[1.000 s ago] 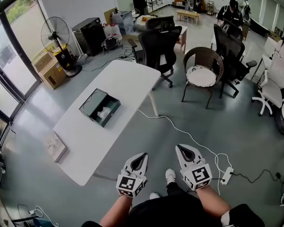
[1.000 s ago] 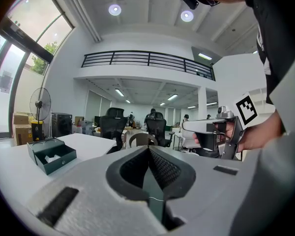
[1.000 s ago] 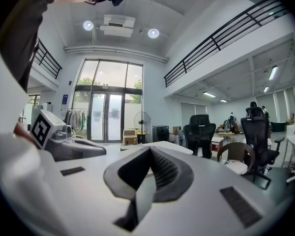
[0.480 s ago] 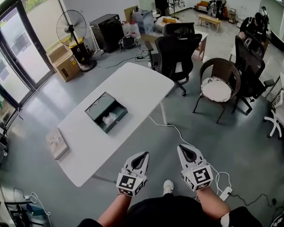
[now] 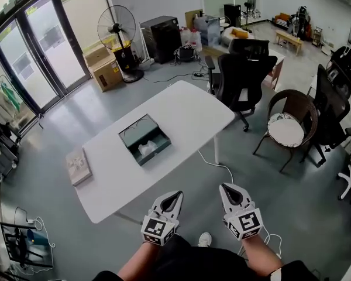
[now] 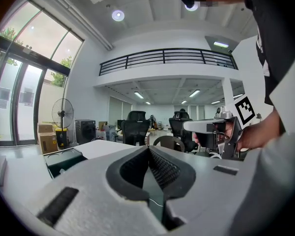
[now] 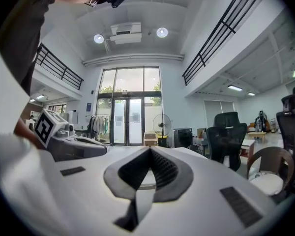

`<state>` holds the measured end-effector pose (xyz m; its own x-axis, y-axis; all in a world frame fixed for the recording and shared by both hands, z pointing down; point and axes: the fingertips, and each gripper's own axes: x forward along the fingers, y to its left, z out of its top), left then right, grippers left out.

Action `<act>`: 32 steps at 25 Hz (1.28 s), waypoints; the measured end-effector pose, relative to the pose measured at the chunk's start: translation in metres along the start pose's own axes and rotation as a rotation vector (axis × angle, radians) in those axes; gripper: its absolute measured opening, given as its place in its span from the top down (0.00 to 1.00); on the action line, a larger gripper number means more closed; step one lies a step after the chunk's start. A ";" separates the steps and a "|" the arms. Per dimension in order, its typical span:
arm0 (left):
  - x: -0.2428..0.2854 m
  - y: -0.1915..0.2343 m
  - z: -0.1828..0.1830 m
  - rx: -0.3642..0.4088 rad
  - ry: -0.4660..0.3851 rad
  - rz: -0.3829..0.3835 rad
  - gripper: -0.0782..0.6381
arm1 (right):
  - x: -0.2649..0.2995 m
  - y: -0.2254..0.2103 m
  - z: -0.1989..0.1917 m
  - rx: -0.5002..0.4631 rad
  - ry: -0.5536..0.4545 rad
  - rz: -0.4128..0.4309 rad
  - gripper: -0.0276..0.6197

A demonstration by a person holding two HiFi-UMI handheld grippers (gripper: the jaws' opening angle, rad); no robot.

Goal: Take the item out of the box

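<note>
The box sits on the middle of the table, with the item in it and a book at the table's left end. A fan stands behind the table, and two chairs stand to its right.

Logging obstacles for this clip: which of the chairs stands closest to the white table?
The black office chair at the white table's far end; the brown round chair with a white cushion stands farther off to its right.
</note>
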<state>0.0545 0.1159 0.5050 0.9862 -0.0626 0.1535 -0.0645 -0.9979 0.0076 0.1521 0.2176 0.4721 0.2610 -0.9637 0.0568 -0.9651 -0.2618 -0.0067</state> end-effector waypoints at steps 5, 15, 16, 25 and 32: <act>-0.003 0.035 -0.004 -0.034 0.007 0.069 0.88 | 0.035 0.005 -0.002 0.008 0.020 0.054 0.95; 0.017 0.128 0.004 -0.089 -0.033 0.119 0.88 | 0.141 0.030 0.008 0.009 0.013 0.132 0.95; 0.020 0.139 0.004 -0.088 -0.033 0.123 0.88 | 0.152 0.033 0.008 0.004 0.016 0.142 0.95; 0.039 0.237 -0.003 -0.112 -0.028 0.176 0.88 | 0.260 0.060 0.004 -0.050 0.068 0.251 0.95; 0.035 0.298 -0.003 -0.121 -0.035 0.212 0.88 | 0.323 0.098 0.004 -0.061 0.094 0.385 0.95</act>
<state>0.0688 -0.1835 0.5156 0.9531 -0.2736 0.1295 -0.2868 -0.9531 0.0971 0.1415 -0.1195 0.4860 -0.1205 -0.9809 0.1526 -0.9922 0.1241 0.0143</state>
